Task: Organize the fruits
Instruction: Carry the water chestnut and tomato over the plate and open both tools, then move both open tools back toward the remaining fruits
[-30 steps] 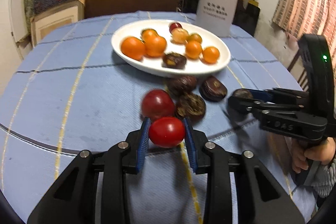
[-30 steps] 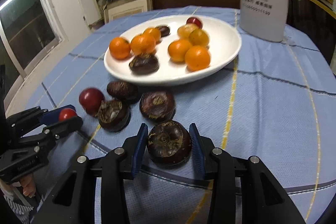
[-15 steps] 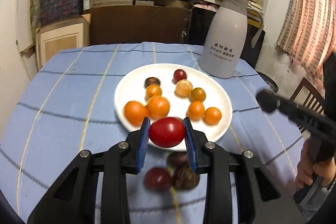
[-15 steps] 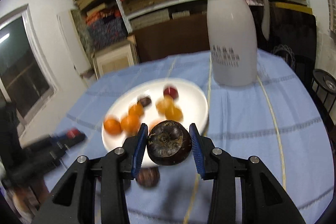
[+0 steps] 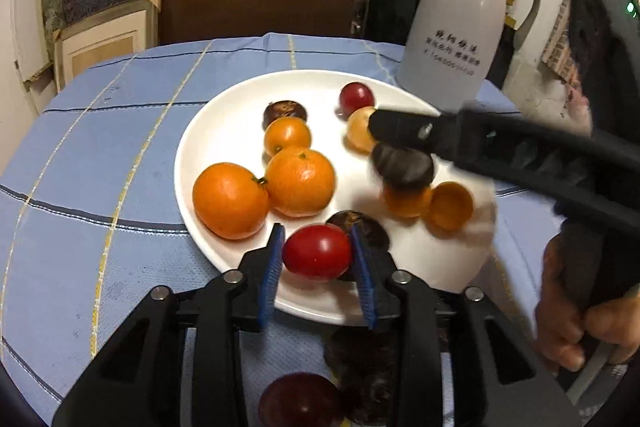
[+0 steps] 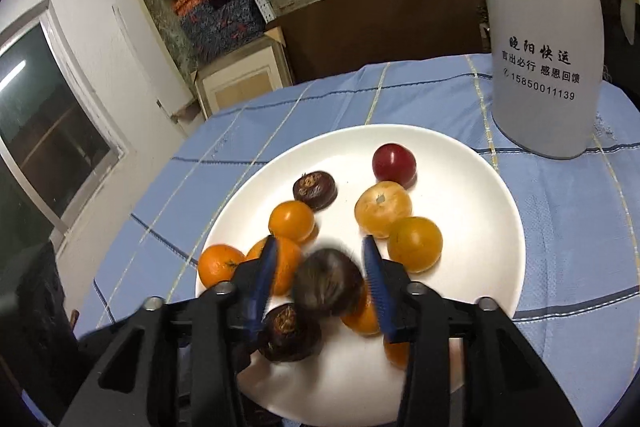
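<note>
Both claws just opening over the white plate (image 5: 208, 147): my left claw (image 5: 318, 259) w/ red tomato (image 5: 317, 251) loose between pads, right claw (image 6: 322, 281) letting a dark chestnut (image 6: 328, 287) drop, blurred. Release step, I reckon. Next: pull back, fetch leftovers off counter (image 5: 100, 167).

- A white plate (image 5: 200, 163) sits on a blue checked tablecloth, holding orange citrus fruits (image 5: 300, 181), dark red plums and flat brown water chestnuts.
- A glossy red tomato (image 5: 318, 251) sits over the plate's near edge.
- A blurred brown water chestnut (image 6: 328, 282) hangs above the plate's near half.
</note>
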The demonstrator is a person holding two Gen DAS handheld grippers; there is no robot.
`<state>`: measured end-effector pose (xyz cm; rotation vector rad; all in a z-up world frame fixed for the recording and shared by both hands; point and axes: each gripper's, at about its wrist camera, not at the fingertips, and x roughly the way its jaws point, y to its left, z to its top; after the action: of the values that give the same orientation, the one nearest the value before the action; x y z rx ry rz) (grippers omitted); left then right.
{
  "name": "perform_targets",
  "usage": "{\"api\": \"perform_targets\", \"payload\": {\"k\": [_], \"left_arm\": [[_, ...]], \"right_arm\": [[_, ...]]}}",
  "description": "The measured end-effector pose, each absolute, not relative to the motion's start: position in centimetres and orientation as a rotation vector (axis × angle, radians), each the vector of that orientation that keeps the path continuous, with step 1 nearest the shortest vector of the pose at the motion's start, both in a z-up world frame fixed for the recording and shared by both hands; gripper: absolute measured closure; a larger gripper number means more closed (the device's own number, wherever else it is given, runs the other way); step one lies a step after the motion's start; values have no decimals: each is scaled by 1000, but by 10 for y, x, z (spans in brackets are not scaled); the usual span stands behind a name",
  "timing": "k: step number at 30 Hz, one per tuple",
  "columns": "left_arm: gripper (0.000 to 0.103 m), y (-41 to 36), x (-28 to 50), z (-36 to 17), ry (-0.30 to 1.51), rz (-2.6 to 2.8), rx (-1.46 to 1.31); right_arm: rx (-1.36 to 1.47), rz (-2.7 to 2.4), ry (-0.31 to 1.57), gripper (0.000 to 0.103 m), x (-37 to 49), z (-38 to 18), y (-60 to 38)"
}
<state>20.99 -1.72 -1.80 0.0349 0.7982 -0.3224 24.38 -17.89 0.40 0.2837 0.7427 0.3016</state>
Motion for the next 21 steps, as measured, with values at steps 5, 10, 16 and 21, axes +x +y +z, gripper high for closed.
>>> {"api": "perform_targets", "payload": {"k": [5,10,16,21], "left_arm": [[25,-15,197,-12,725,-266,83],[10,3,176,-13,706,-173,55],[5,23,138,-10,670,-86,57],[5,36,99,2,597,-69,-6]], "right_arm": [[330,299,719,39,238,10,-190],[316,237,712,36,214,17,-204],[293,143,676,26,149,-2,-230],[280,97,720,25,114,-30,-247]]}}
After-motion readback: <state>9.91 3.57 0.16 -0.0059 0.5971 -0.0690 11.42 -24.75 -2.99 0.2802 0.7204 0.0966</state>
